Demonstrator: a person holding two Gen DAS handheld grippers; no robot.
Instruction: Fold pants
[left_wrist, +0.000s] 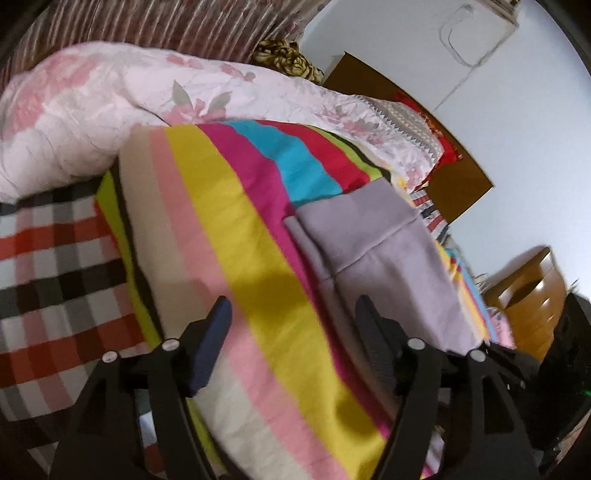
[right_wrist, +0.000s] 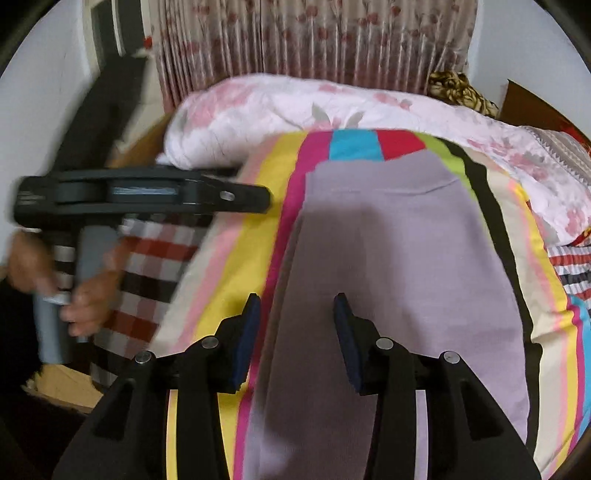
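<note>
Black two-finger tongs of the right gripper (right_wrist: 297, 314) stand partly apart with nothing pinched, their blue pads above the near end of the lilac cotton pants (right_wrist: 399, 266), which lie flat on the rainbow-striped bedsheet (right_wrist: 236, 258) and stretch away ahead of them. Left of the pants, the left gripper (left_wrist: 293, 314) gapes wide and empty over the sheet's yellow stripe, the pants just to its right.

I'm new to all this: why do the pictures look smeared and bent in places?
Left wrist view: the striped sheet is softly motion-blurred; the wall edges curve from the fisheye lens. Right wrist view: the hand gripping the left tongs is smeared most; the lilac pants stay fairly sharp.
</note>
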